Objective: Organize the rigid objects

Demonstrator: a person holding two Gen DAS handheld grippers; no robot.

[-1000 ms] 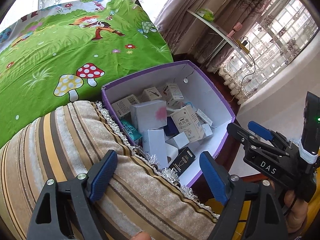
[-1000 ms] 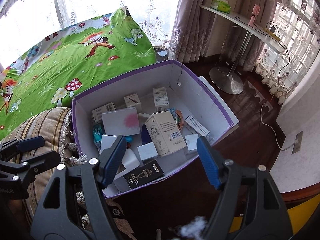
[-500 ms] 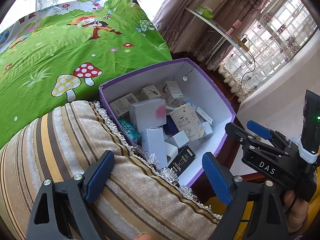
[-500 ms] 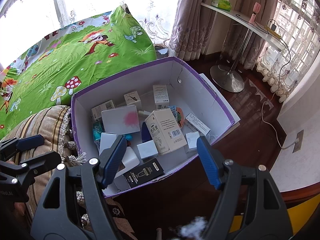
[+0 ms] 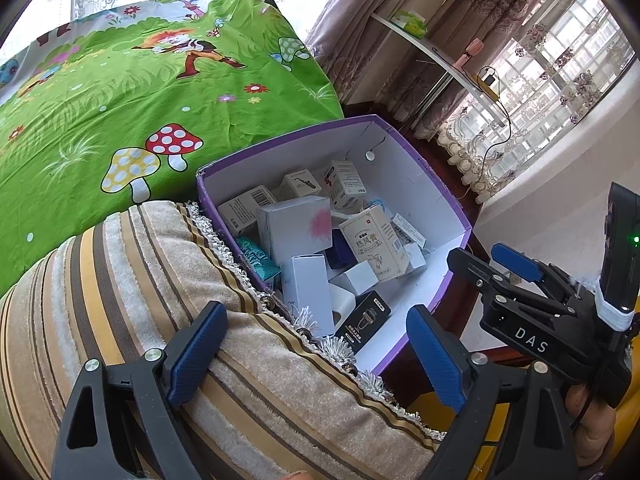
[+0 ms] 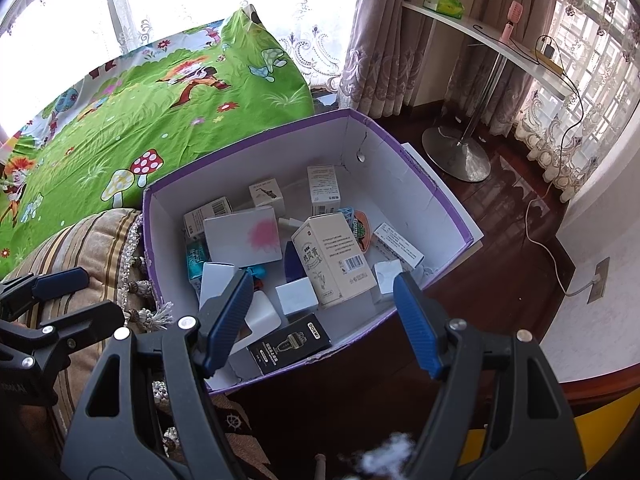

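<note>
1. Green cartoon bedsheet (image 5: 120,92) with mushrooms, fills 9 to 12 o'clock in both wrist views.
2. Striped tan cushion (image 5: 132,280) with fringe, 7 to 8 o'clock in the left view; its edge touches the left wall of the box.
3. Left gripper (image 5: 316,352) over the cushion, blue fingers wide apart, nothing between them, no contact seen.
4. Purple cardboard box (image 6: 436,192), white inside, open top, centre of both views, on dark wood floor between cushion and wall.
5. Inside, left to right in the right view: barcode carton (image 6: 208,212) and teal box (image 6: 197,258) by the left wall; flat white box with pink splash (image 6: 244,236) lying on others; tall white carton (image 6: 216,280) leaning; small white cube (image 6: 296,298); black razor box (image 6: 290,342) at the near wall; large beige carton with Chinese print (image 6: 332,258) tilted in the middle; blue-white slim carton (image 6: 398,246) at right.
6. Two small cartons, saxophone box (image 6: 266,194) and red-mark box (image 6: 323,188), by the far wall.
7. Right gripper (image 6: 320,316) above the near edge of the box, fingers apart, empty, touching nothing.
8. White shelf table (image 6: 492,46) on a chrome foot, 1 o'clock, against the curtains.
</note>
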